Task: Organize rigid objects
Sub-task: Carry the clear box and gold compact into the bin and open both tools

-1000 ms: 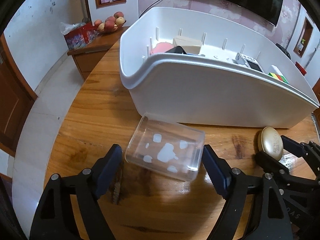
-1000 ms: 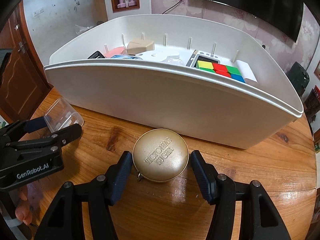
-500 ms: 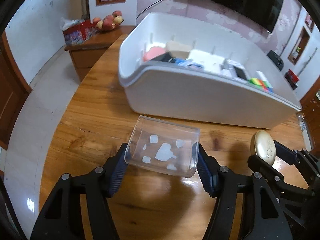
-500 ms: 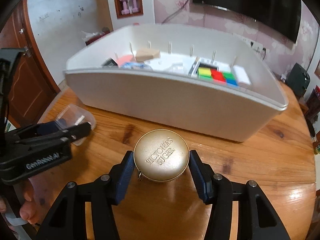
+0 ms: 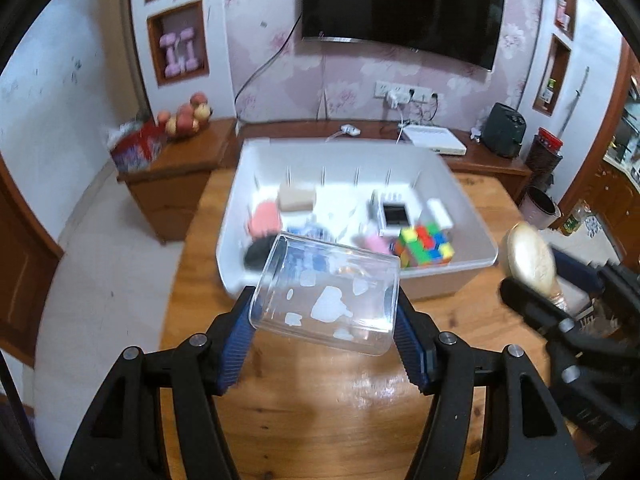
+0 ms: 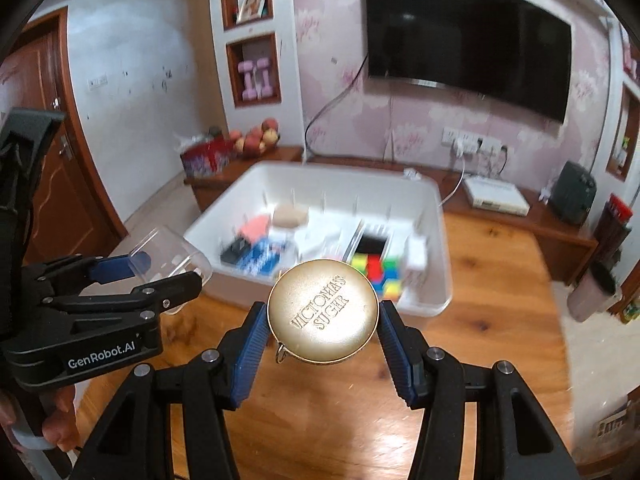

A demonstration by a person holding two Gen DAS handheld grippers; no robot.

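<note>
The left gripper [image 5: 324, 320] squeezes a clear plastic box [image 5: 326, 294]. The right gripper [image 6: 322, 330] squeezes a round gold tin [image 6: 323, 312]. Both hang over the table's near edge, and the white bin [image 5: 440, 276] sits just ahead.

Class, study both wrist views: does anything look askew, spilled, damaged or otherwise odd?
Only one thing: the clear plastic box in the left claw sits tilted, with white patches on its wall, perhaps label residue. The gold tin in the right claw looks intact. Nothing spilled.
</note>
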